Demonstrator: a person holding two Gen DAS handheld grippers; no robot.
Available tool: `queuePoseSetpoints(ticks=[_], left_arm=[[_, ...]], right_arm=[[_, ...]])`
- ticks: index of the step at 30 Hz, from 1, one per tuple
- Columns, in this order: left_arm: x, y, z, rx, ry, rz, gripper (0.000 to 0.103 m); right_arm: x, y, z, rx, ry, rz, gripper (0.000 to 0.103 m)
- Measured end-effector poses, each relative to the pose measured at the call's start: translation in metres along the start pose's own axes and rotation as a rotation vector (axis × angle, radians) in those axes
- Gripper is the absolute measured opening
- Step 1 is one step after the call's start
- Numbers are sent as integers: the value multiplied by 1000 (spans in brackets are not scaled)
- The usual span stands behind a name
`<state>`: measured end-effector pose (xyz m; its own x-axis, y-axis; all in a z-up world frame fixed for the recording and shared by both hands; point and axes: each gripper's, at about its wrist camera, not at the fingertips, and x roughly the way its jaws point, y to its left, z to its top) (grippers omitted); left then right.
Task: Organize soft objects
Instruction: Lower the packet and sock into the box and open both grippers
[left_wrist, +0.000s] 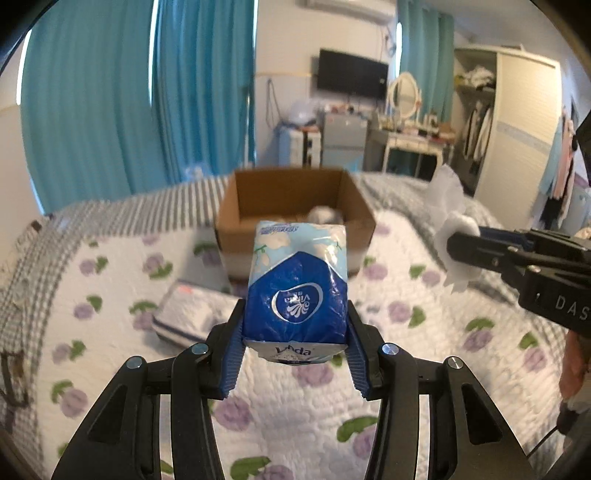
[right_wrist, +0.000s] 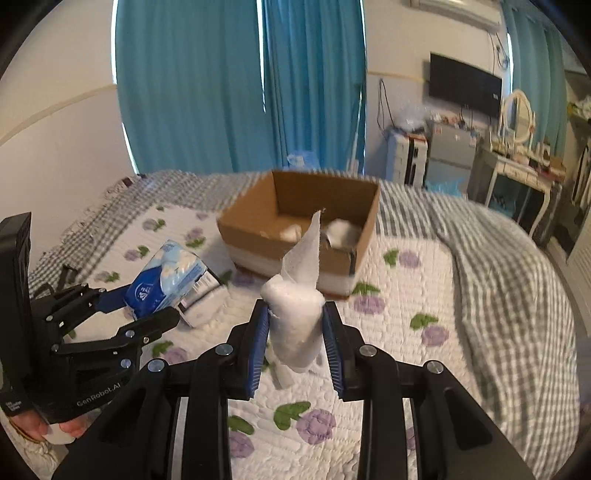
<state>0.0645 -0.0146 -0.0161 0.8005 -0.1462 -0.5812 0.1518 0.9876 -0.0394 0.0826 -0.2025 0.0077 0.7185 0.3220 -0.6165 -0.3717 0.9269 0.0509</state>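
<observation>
Blue and white plastic film crinkles around the soft tissue pack (left_wrist: 297, 295) that the left tongs (left_wrist: 295, 347) grasp by its lower end, at the centre of the left wrist view; the ribbed blue pads press into both sides and the pack stands up between them, above the bed. The same pack appears at the left of the right wrist view (right_wrist: 166, 282). The right tongs (right_wrist: 295, 343) are clenched on a white, fuzzy rolled cloth (right_wrist: 295, 317), a fat bundle with a thin loose flap rising from its top; its pale edge also shows at the right of the left wrist view (left_wrist: 454, 236).

Beyond both loads sits an open brown cardboard box (right_wrist: 258, 240) on the bed, its walls stiff and matt. Two pale soft lumps (right_wrist: 340, 229) already lie inside, so the sorting seems partly done. Both held items are outside the box and appear to be lifted clear of the bed, so they probably have to be carried forward and dropped in. A flat folded white cloth with a dark stripe (left_wrist: 192, 317) lies on the bed at the lower left of the left wrist view, near the box, and likely remains to be collected.

The quilted white bedspread with purple flowers (right_wrist: 406, 332) looks padded and stitched; a grey checked blanket (right_wrist: 509, 280) covers the right of the bed.
</observation>
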Motion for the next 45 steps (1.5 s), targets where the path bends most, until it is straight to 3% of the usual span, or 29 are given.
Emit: queuePoseSetpoints(ticks=[9,17,23,28,34,36,38,39,40,45], left_arm=[[-15,24,73,-36,-133,-22,47],[30,39,141,5,-179,15,47],[116,46,162,72,-130,59,47],[199,55,151,94,-13,68,47],[245,56,126,106,81,75,47],[250,55,124,105,93,105,53],[251,54,123,82,105,113,59],[251,55,125,71,110,102,65],[249,55,127,57,115,83,67],[212,42,138,73,67,109,68]], right_arm=[[-21,12,71,-49,-125,28,29],[29,5,143,-71,-168,55,29],[106,-18,174,-45,-129,53,29],[191,-44,170,-4,-21,49,29],[250,-67,142,21,72,52,29],[257,-70,139,33,84,78,29],[256,-72,139,36,68,56,41],[254,-71,140,33,61,38,63],[250,-71,142,33,49,33,74],[213,-72,154,52,-1,8,74]])
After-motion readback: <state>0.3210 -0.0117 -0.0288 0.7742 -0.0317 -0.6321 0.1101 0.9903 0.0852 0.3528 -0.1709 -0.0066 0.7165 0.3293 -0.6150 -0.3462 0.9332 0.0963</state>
